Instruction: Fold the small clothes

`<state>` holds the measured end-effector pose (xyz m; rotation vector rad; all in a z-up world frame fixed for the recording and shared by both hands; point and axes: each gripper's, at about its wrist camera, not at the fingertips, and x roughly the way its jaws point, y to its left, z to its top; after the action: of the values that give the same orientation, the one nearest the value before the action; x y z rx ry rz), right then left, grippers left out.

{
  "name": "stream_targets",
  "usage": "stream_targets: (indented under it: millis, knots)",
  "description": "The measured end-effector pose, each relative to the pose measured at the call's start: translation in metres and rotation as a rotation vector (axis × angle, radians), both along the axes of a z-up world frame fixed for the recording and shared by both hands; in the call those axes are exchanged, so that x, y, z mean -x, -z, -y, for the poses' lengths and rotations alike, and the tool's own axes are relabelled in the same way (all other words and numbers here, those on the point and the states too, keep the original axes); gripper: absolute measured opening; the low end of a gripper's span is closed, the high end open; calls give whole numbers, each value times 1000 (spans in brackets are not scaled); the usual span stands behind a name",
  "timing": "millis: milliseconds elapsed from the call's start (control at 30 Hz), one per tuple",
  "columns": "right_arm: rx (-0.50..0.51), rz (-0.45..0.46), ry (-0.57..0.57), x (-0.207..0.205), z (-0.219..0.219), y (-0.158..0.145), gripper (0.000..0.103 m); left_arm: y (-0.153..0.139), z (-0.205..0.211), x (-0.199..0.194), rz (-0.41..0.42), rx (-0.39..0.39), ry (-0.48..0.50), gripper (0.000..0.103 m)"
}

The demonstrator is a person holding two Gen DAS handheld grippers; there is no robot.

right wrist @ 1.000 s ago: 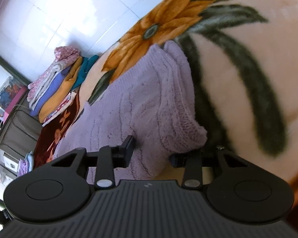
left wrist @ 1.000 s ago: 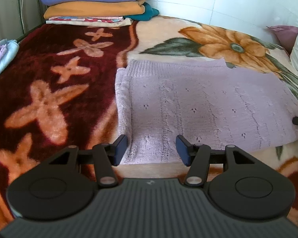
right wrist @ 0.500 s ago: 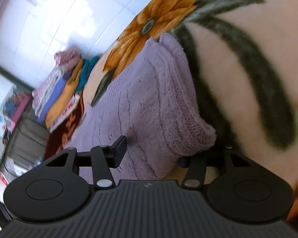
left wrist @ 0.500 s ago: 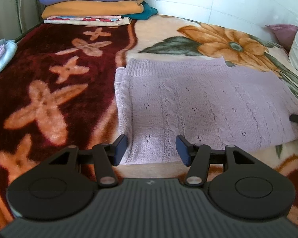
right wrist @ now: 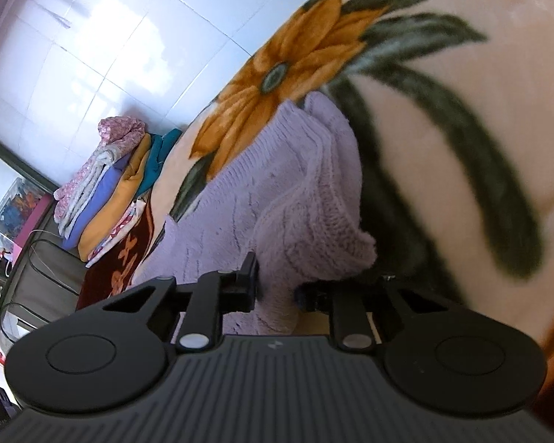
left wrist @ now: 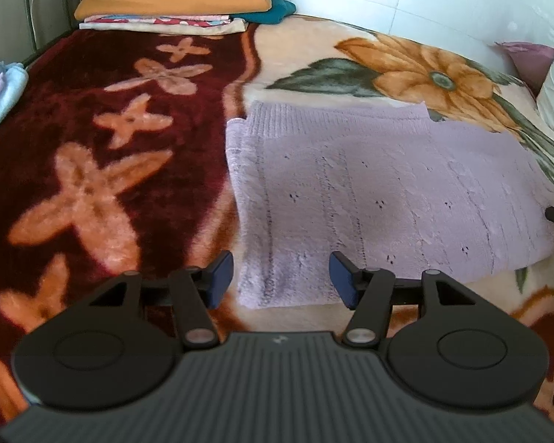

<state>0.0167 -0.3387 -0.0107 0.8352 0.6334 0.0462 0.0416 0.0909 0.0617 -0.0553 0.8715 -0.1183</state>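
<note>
Sweater (right wrist: 277, 199) corner bunches between closing right tool (right wrist: 277, 288), unseen leftward.

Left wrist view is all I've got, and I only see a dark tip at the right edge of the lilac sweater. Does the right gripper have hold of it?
Observer: Yes. The right gripper has its jaws closing on a corner of the lilac sweater.
Operator: Is that corner lying flat?
Observer: No. It is bunched into a hump; one finger shows beside the knit, and the other is mostly hidden under it.
</note>
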Motion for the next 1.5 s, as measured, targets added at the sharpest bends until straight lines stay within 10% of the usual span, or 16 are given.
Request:
stream_targets:
  millis: [833,1500]
  knots:
    - [383,258,-197,-20,-97,-102,14,-19,-23,-15,48,-87,24,59]
    - [406,367,-556,-45,-259,-115,14,-28,-50,-17,105,-60,-23,59]
